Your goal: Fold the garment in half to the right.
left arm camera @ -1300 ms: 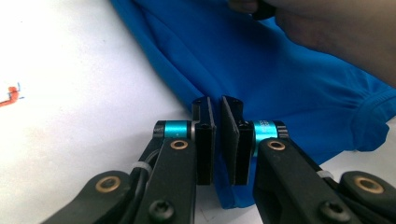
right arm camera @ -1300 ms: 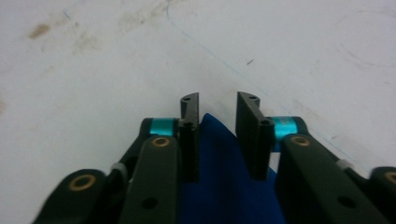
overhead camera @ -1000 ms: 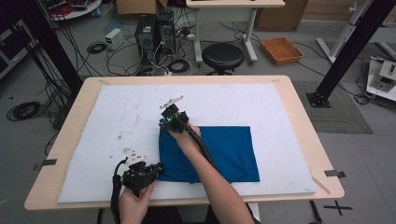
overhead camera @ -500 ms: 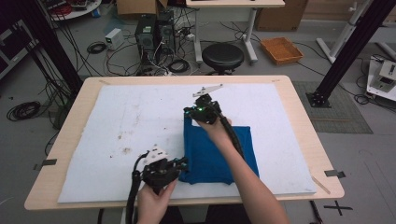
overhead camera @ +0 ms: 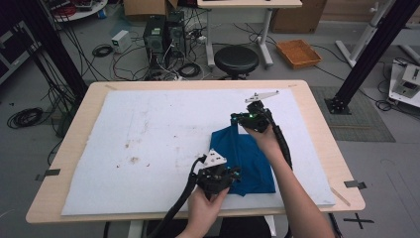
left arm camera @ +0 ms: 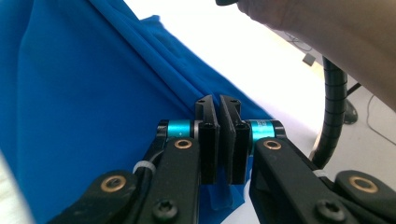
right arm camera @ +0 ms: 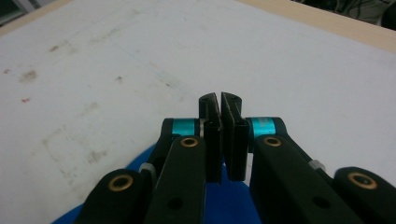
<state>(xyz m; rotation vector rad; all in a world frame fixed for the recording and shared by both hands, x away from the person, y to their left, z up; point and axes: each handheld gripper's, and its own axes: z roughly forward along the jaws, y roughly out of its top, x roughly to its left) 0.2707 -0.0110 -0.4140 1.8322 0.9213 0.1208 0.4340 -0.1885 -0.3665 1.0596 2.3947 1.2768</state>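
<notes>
Since we were folding the blue cloth [overhead camera: 247, 158] across the white mat [overhead camera: 148, 134], each of our grippers pinched one corner of the same edge, so the edge could travel as one line. Our left gripper [left arm camera: 219, 105] had its jaws closed on the near corner, with blue fabric trapped between the pads and hanging below them. Our right gripper [right arm camera: 219, 100] was also closed, the far corner caught low between its jaws and blue showing underneath. The cloth sat on the right half of the mat, lifted edge doubled toward the right, the rest flat. Holding both corners low probably kept the fold from sagging.

Counts: one cloth, two grippers, one mat, one wooden table [overhead camera: 317, 124]. On the floor beyond: one round stool [overhead camera: 236, 58], one orange tray [overhead camera: 298, 52].
</notes>
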